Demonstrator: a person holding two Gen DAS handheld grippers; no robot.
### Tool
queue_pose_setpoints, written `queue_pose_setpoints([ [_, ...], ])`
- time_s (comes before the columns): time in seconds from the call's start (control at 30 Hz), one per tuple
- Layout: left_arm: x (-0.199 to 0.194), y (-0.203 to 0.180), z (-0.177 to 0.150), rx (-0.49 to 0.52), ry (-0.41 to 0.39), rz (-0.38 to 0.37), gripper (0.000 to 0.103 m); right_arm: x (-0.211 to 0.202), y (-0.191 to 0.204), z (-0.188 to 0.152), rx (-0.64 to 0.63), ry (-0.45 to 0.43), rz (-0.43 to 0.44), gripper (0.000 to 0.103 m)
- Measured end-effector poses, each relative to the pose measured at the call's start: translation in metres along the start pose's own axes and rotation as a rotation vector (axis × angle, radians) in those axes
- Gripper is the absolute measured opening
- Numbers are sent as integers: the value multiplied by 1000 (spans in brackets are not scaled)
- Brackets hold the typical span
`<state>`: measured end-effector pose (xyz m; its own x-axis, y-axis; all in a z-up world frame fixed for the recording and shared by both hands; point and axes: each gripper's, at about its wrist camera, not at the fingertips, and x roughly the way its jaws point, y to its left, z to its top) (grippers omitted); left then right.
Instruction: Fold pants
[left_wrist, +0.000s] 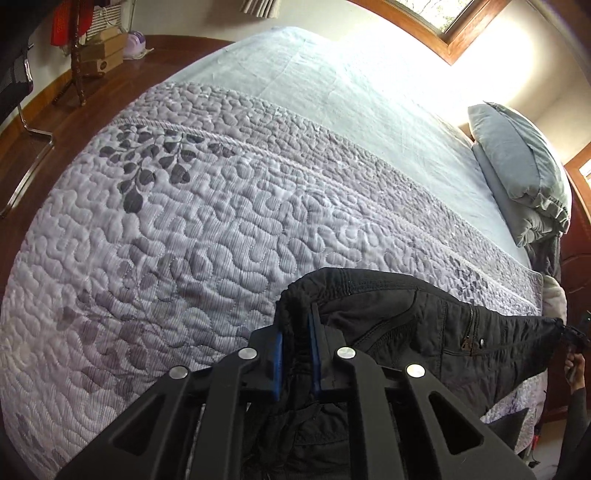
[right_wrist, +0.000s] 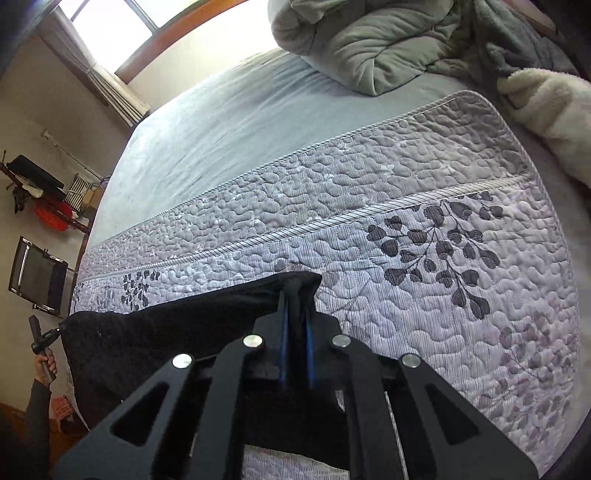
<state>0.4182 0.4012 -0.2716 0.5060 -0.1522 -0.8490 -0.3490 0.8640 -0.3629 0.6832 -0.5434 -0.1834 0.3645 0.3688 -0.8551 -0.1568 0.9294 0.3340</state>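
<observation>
While both tongs gripped opposite ends of the waistband, the black pants (left_wrist: 406, 325) hung stretched between them just above the near edge of the bed (left_wrist: 332, 92). Left tongs (left_wrist: 297, 350) were closed tight on bunched waistband fabric, blue pads (left_wrist: 277, 360) pressing cloth from both sides, pants trailing down under the tongs. Right tongs (right_wrist: 295, 347) were likewise clamped on the other waistband corner, blue pads (right_wrist: 283, 343) nearly together with fabric pinched between. Pants (right_wrist: 166, 332) ran from there off to the left in the right wrist view, toward the left tongs (right_wrist: 46, 338) and the hand on it (right_wrist: 46, 365). In the left wrist view, a zipper pocket (left_wrist: 469, 328) showed on the pants, and the far end reached the right tongs (left_wrist: 576, 334) at frame edge. Quilted lavender coverlet (left_wrist: 166, 221) with a dark leaf print lay under the pants, pale blue sheet (right_wrist: 221, 129) beyond it. Pillow (left_wrist: 524, 170) sat at the head of the bed; rumpled grey-green comforter (right_wrist: 369, 40) and a cream fleece blanket (right_wrist: 554, 107) were piled there too. Folding chair (right_wrist: 40, 277) stood by the wall on the wood floor (left_wrist: 110, 85).
</observation>
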Motion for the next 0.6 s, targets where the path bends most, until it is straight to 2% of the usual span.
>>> queue_pose_setpoints([
  [0.1, -23, -11, -1, 11, -35, -38, 11, -35, 1, -14, 9, -38, -3, 6],
  [0.27, -67, -25, -12, 40, -100, -98, 11, -82, -4, -56, 27, -82, -17, 6],
  [0.6, -137, -24, -68, 57, -172, -166, 11, -131, -18, -183, 93, -168, -35, 6],
])
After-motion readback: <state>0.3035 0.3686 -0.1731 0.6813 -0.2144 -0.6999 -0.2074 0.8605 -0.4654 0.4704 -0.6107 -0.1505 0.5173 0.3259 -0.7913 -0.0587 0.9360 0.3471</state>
